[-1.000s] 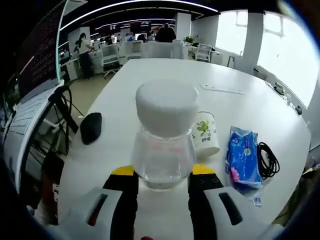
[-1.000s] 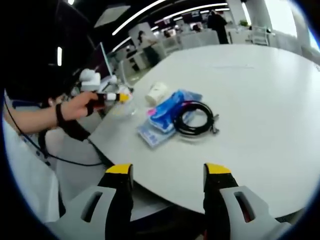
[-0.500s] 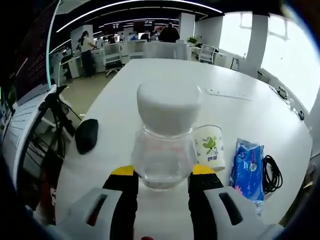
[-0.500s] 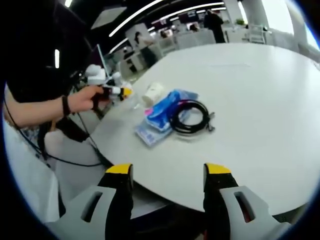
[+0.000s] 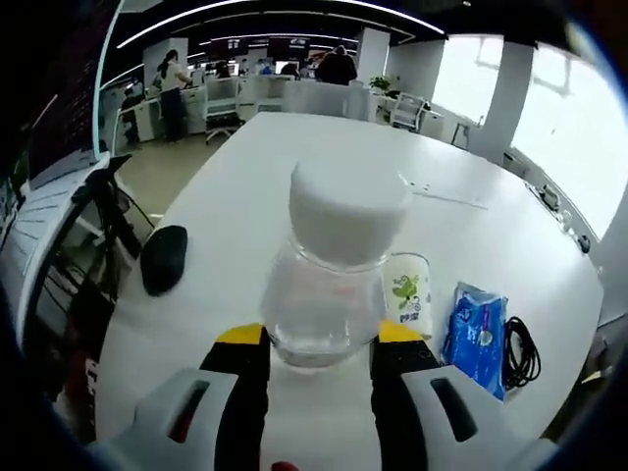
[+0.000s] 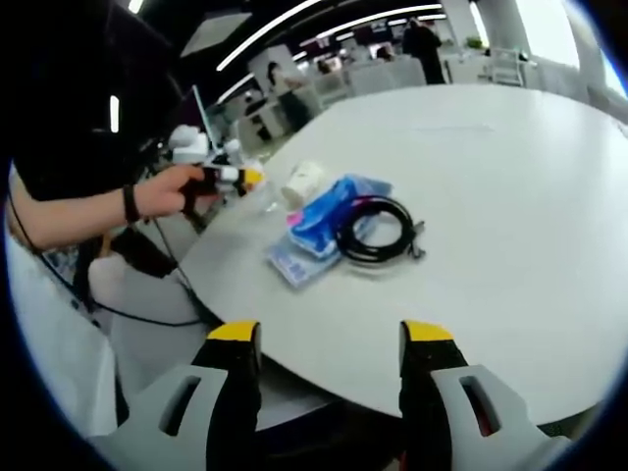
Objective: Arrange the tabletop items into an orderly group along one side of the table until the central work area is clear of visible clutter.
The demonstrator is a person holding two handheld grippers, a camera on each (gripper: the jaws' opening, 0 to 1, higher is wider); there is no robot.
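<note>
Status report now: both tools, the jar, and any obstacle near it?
Left tool shut on clear jar, white lid on. Right tool open, empty. Paper cup and blue tissue pack just right of jar.

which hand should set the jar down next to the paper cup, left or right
Left. The left tool is already shut on the clear jar with the white lid, and the paper cup stands just beyond it on the table. The right tool is open, holds nothing, and hangs off the table's edge.

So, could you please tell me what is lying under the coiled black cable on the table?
The black cable lies partly on the blue tissue pack, its other side on the bare white table. Whatever the pack's covered part carries is hidden.
</note>
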